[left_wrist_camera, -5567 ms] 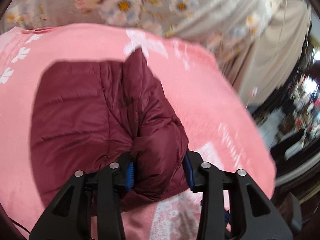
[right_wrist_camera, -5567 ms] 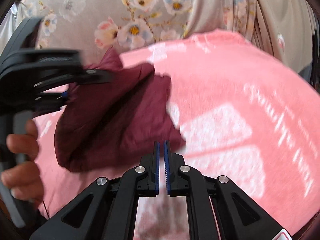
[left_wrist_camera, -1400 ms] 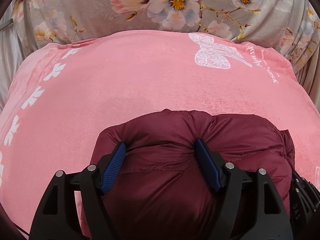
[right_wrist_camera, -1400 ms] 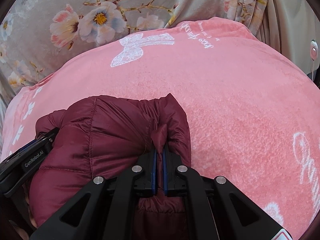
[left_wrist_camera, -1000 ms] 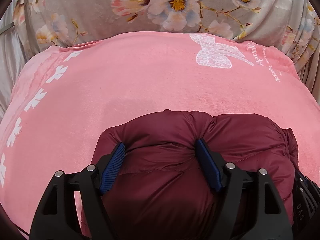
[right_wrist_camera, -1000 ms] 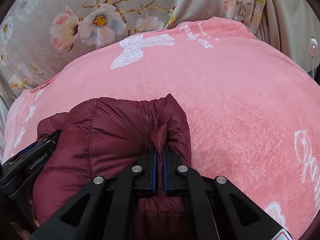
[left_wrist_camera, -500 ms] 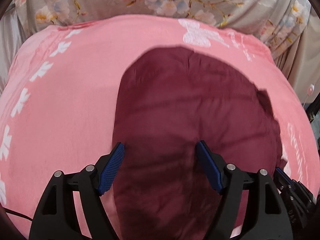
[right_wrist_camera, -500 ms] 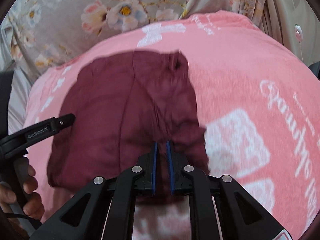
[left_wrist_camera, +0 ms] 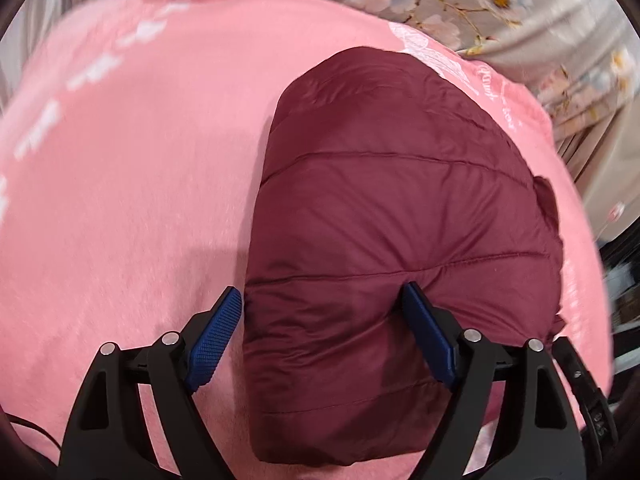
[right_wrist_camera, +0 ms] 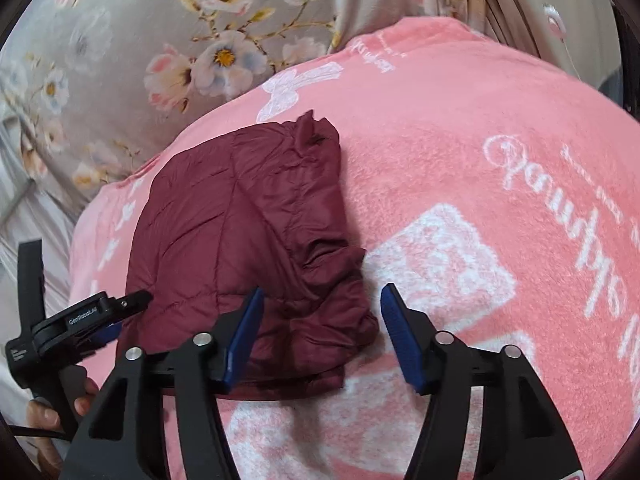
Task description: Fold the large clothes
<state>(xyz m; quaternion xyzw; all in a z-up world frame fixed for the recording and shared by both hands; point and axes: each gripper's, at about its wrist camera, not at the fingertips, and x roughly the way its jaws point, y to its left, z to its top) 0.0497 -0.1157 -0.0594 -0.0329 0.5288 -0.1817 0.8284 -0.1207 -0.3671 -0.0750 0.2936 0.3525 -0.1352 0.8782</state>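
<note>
With the folded jacket (left_wrist_camera: pixel 400 220) lying on the blanket (left_wrist_camera: pixel 140 160), both jaws opening and pressing nothing, lift the left gripper (left_wrist_camera: pixel 320 336) and right gripper (right_wrist_camera: pixel 320 332) clear toward 6 o'clock without snagging it.

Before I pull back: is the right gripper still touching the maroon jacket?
Cannot tell. In the right wrist view the right gripper is opening around the maroon jacket; its right pad stands clear, its left pad overlaps the fabric.
</note>
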